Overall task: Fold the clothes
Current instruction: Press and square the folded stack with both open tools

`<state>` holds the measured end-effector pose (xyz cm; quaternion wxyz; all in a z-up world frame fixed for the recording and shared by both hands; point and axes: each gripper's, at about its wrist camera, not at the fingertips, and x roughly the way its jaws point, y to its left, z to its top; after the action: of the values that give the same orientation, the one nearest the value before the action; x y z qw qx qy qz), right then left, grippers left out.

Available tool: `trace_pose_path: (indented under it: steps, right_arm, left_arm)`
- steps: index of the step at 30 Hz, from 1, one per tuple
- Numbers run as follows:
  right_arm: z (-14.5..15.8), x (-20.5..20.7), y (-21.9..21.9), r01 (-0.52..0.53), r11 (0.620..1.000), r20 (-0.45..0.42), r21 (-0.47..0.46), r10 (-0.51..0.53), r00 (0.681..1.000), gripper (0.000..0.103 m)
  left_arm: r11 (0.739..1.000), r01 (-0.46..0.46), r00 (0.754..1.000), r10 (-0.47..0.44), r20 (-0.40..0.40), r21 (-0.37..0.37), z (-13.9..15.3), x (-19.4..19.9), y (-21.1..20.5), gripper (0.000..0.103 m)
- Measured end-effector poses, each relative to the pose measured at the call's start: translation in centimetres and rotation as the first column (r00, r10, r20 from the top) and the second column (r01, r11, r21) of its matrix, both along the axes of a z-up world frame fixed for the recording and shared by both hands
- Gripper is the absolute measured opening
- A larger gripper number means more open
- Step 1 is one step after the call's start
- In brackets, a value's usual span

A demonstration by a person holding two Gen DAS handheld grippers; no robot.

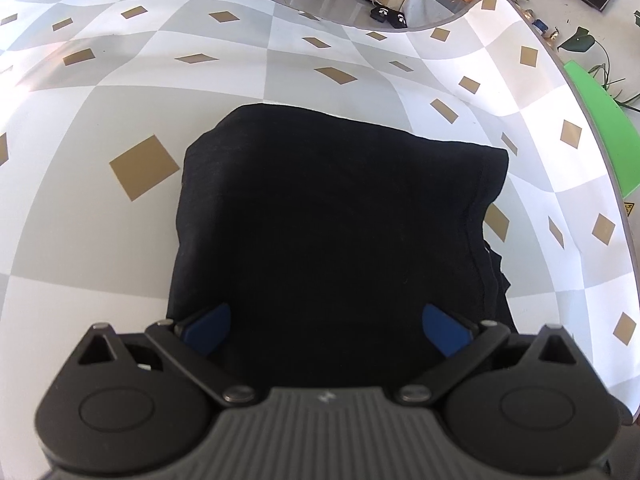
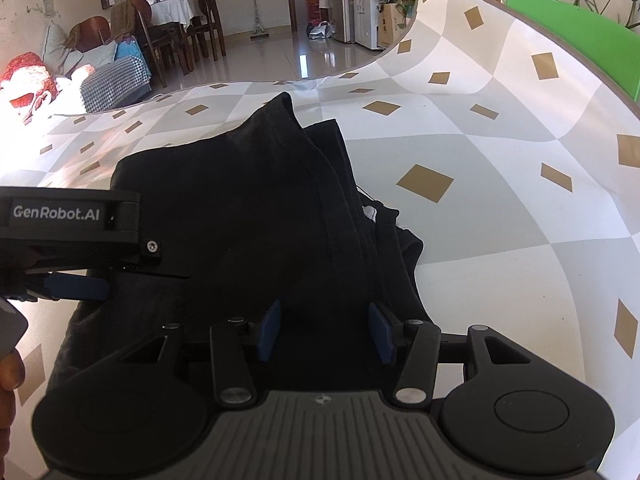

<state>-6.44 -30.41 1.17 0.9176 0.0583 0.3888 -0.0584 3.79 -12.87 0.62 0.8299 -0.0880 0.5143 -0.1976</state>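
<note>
Black garment (image 1: 332,216), folded into a thick stack, filling the centre of the left wrist frame and the centre-left of the right wrist frame. Resting on a checked cloth (image 1: 224,64) of grey and white squares with small tan diamonds. Layered hems visible along the stack's right edge in both views, with a small white patch, perhaps a label, peeking out among the layers at centre right of the right wrist frame.

Left gripper (image 1: 326,330) at the bottom of its own frame, blue pads spread wide, jaws released, nothing between them but the near edge of the garment below. Seen again at the left edge of the right wrist frame, side-on, above the stack's left part.

Right gripper (image 2: 326,332) at the bottom centre of its frame, jaws parted, blue pads (image 2: 270,330) apart over the dark fabric; contact with the fabric not clear.

Green board (image 1: 600,128) at the right edge beyond the cloth. Dining chairs (image 2: 200,24) and a glossy floor in the upper left of the right wrist frame.
</note>
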Motion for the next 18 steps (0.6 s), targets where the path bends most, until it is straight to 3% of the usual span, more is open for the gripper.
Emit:
trace_pose_path:
  steps: [18]
  right_arm:
    - [-0.4, -1.0, 5.7, -0.209, 0.978, -0.015, 0.001, 0.209, 0.978, 0.055]
  left_arm:
    - [0.999, -0.031, 0.999, 0.030, 0.013, 0.032, 0.0, -1.5, 6.9, 0.103]
